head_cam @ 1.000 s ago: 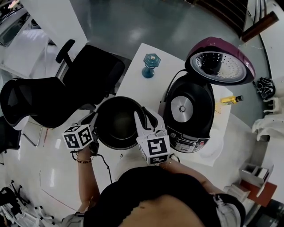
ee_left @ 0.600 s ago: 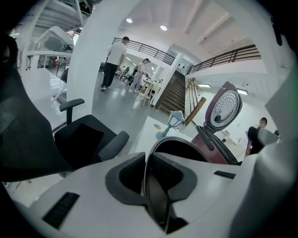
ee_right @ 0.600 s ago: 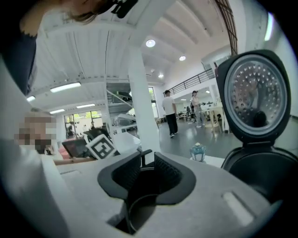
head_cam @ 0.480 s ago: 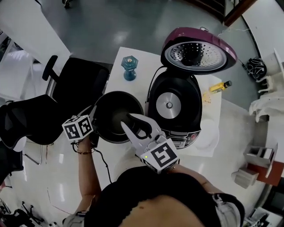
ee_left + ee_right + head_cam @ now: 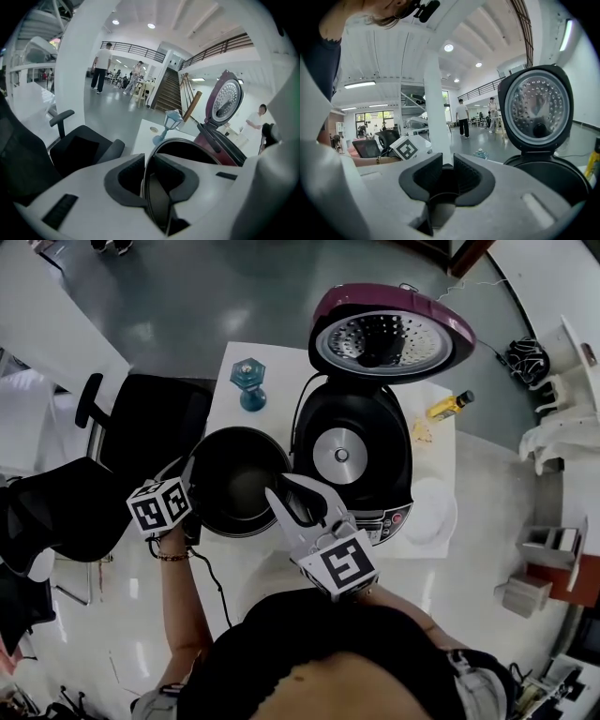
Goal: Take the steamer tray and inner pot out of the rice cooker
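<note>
- Left claw (image 5: 150, 180) was clenched on the left rim of the inner pot (image 5: 239, 486). The thin rim edge stood pinched between its pads.
- Right claw (image 5: 446, 174) was released, its pads a narrow gap apart with nothing between them. It hovered just beside the pot's near-right rim.
- Inner pot sat out of the rice cooker (image 5: 375, 418), just left of it, over the left edge of the tabletop (image 5: 281, 367). Could not tell whether its base rested there or hung free.
- Cooker lid (image 5: 389, 334) stood raised and the cavity was bare down to the heating plate. No steamer tray made out in any view.
- Risk: one claw on a thin rim, with the pot's weight off to one side of the grip. Judged the pot could swing down or slide out of the pads.
- Risk: if the pot were released at that edge, it could tip off the tabletop toward the chairs.
- Risk: the right claw was close to both pot and cooker front, so a careless swing could knock either.
- Count:
  - claws, two
  - inner pot, one
  - rice cooker, one
  - blue lantern ornament (image 5: 247, 383), one
  - yellow bottle (image 5: 450, 406), one
  - white plate (image 5: 433, 512), one
  - black office chairs (image 5: 150, 423), two
</note>
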A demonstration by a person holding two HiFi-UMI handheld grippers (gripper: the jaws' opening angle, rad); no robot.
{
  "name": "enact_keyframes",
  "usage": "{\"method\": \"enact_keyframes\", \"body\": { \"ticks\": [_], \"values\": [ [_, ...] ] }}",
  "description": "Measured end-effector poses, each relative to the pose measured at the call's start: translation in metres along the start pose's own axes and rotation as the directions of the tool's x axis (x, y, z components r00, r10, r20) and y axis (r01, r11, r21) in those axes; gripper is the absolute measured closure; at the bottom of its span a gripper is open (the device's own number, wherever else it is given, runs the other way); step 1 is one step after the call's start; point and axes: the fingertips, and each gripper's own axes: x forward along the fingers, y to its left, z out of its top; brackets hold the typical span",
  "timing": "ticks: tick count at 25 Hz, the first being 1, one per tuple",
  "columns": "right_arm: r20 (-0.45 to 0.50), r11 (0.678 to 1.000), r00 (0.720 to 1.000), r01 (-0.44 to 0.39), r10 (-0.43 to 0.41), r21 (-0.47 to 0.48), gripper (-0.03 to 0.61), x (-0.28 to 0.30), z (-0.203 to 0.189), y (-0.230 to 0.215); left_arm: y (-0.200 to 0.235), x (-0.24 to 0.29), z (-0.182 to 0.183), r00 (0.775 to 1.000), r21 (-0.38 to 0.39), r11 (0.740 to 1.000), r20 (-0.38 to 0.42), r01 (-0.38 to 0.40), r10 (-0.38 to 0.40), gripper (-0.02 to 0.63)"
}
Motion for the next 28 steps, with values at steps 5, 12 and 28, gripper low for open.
{"method": "enact_keyframes", "body": {
  "ticks": [5,12,28],
  "values": [
    [-0.067,0.997,0.996,0.068,-0.065,0.041,0.517,-0.013,-0.013,-0.015,0.0,-0.017,0.017,0.997,0.084,0.995,0.064,-0.056,0.05,0.568],
    [-0.058,0.995,0.993,0.104,-0.103,0.003,0.525,-0.021,-0.013,-0.025,-0.024,-0.078,0.061,0.946,0.062,0.998,0.323,-0.025,0.003,0.535],
    [-0.049,0.99,0.989,0.142,-0.142,0.01,0.572,-0.025,-0.014,-0.038,-0.054,-0.148,0.03,0.862,0.037,0.997,0.505,-0.065,0.038,0.583]
  ]
}}
